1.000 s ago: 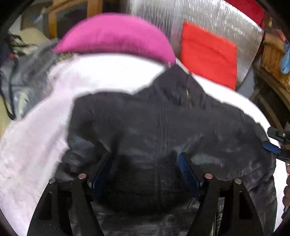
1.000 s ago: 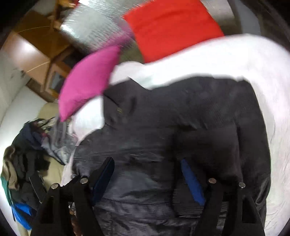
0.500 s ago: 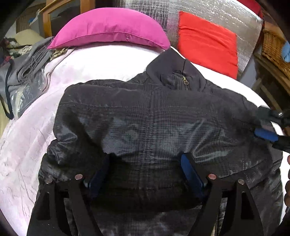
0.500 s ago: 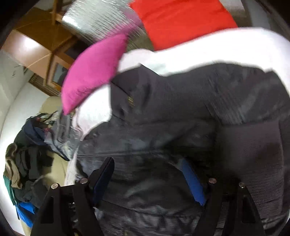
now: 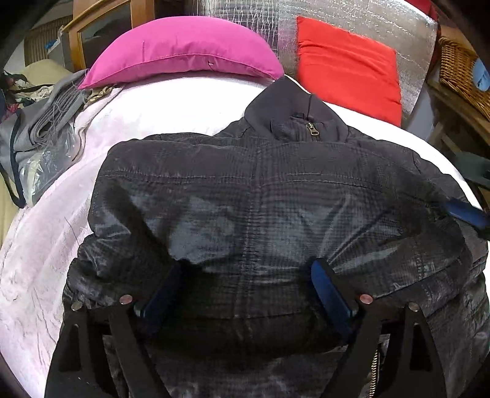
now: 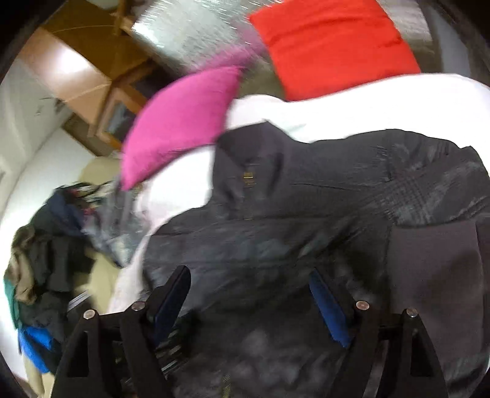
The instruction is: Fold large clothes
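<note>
Dark grey, faintly checked padded fabric made up the zip-fronted jacket (image 5: 260,196), which was laid flat across the white-covered bed (image 5: 39,245), its stand-up collar (image 5: 294,113) pointed toward the pillows. Both sleeves appeared to have been tucked in already, so that a broad, roughly rectangular body was presented; a paler panel of the garment was seen folded over at the right side in the right wrist view, though blur made it hard to read. The fold across the length was judged not yet done.

The left tool (image 5: 245,287) was held spread wide, its blue pads pressed down on the lower part of the jacket with nothing pinched between them. The right tool (image 6: 251,300) was likewise spread apart over the jacket's near edge, with no fabric gripped.

Beyond the collar, a magenta oblong pillow (image 5: 183,52) and a red square cushion (image 5: 349,64) were propped against a silver quilted backing (image 5: 275,18). A heap of other clothes (image 6: 39,254) was seen beside the bed.
</note>
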`<state>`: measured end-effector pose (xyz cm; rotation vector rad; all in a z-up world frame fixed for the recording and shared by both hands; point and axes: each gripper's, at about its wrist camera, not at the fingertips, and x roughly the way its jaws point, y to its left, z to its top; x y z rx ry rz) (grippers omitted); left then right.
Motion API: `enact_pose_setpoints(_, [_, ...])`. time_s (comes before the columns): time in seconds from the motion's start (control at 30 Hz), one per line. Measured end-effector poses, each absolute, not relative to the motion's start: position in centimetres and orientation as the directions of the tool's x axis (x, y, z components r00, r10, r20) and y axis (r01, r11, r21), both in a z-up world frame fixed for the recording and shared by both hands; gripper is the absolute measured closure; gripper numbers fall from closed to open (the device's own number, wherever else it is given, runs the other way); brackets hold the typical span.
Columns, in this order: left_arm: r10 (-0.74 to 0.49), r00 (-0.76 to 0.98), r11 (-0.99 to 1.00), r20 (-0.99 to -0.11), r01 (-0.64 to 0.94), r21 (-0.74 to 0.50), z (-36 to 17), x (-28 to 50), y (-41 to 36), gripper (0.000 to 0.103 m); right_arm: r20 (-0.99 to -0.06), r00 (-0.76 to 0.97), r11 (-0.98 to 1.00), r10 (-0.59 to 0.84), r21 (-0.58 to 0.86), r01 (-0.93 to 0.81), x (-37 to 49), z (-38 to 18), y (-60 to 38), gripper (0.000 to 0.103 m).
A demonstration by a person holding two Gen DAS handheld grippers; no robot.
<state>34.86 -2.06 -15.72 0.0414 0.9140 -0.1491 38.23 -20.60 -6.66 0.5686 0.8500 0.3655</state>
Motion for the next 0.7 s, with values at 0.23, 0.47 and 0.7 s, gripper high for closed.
enact_pose_setpoints(0.23, [-0.101,0.595,0.989,-0.798,0.144,-0.018,-15.7,35.0,-2.1,0.013,-0.688,0.507,0.809,0.52,0.587,-0.033,37.3,-11.2,-19.7,0.02])
enact_pose_setpoints(0.47, [-0.092,0.6,0.99,-0.795,0.138,-0.011,-16.0,35.2,-2.2,0.011,-0.676,0.545,0.831,0.496,0.552,-0.071,35.9,-9.2,-19.9,0.02])
enact_pose_setpoints(0.7, [-0.11,0.6,0.989,-0.793,0.144,-0.029,-15.3,34.9,-1.7,0.01,-0.658,0.559,0.816,0.504,0.575,-0.059,35.5,-8.9,-20.7,0.02])
